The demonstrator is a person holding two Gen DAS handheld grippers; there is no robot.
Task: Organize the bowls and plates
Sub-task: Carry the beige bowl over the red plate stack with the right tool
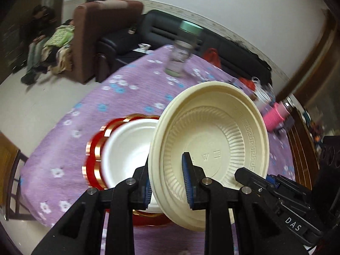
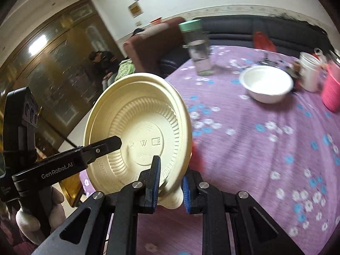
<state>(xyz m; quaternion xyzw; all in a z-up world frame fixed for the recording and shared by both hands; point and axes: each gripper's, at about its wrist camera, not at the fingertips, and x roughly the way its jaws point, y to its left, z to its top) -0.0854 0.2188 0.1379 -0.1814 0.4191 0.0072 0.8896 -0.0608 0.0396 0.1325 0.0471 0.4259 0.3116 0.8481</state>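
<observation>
Cream bowl (image 1: 209, 148) pinched by both grippers (left (image 1: 169, 189), right (image 2: 171, 189)); only right view shows the lone white bowl (image 2: 266, 84).

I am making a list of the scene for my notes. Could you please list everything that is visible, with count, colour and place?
cream bowl: one, cream, held tilted above the table
white bowl: two, white; one on the red plate, another near the pink cup
red plate: one, red with gold rim, on the cloth
jar: one, clear with green lid, far side of the table
pink cup: one, pink, right edge
white tub: one, white, beside the pink cup
cloth: one, purple with flowers, covers the table
sofa: one, dark, behind the table
left gripper: black, blue fingers shut on the cream bowl's rim
right gripper: the same, shut on the rim
</observation>
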